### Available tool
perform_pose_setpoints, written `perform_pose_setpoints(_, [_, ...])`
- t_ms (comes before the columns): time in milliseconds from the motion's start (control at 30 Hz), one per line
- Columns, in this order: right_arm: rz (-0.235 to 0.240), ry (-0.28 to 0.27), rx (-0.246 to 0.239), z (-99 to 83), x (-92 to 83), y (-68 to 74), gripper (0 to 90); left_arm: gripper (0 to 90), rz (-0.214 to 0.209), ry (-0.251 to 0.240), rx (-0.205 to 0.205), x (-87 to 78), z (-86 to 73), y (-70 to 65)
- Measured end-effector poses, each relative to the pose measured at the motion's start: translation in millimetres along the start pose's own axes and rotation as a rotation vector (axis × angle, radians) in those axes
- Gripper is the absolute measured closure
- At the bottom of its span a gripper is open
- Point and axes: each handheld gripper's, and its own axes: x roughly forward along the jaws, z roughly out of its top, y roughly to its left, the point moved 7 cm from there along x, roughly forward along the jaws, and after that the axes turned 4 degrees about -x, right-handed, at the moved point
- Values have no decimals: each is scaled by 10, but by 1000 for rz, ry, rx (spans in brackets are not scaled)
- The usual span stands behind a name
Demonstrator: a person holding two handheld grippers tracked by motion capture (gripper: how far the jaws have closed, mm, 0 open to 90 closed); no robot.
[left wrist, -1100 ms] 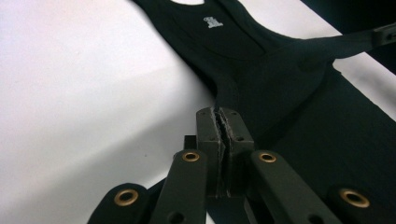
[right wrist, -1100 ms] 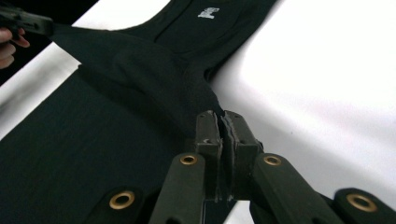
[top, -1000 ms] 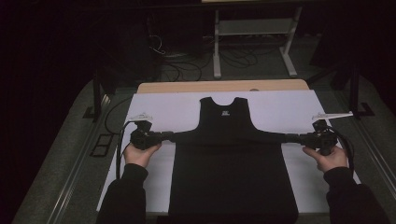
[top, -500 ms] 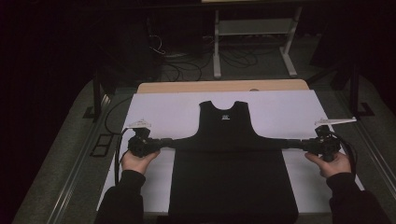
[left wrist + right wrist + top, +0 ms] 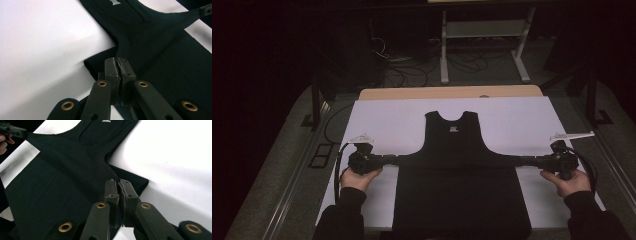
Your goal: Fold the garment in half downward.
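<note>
Jaws of left gripper [image 5: 384, 160] and right gripper [image 5: 532, 160] clamp the black vest [image 5: 460, 187] at opposite sides, stretching it flat across the tabletop [image 5: 522, 115].

The black sleeveless shirt [image 5: 460, 180] runs off the bottom edge of the high view, so its hem is cut off. The small white print [image 5: 453, 129] below its neckline is too small to read. Beyond the shirt, the room lies in darkness.

Small white print on the black garment [image 5: 453, 129], unreadable.
</note>
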Motion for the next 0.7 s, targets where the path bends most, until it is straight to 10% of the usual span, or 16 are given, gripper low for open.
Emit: perform_pose_setpoints(700, [20, 53, 27, -206, 0, 64, 841, 860, 6, 93, 15, 43, -191, -63])
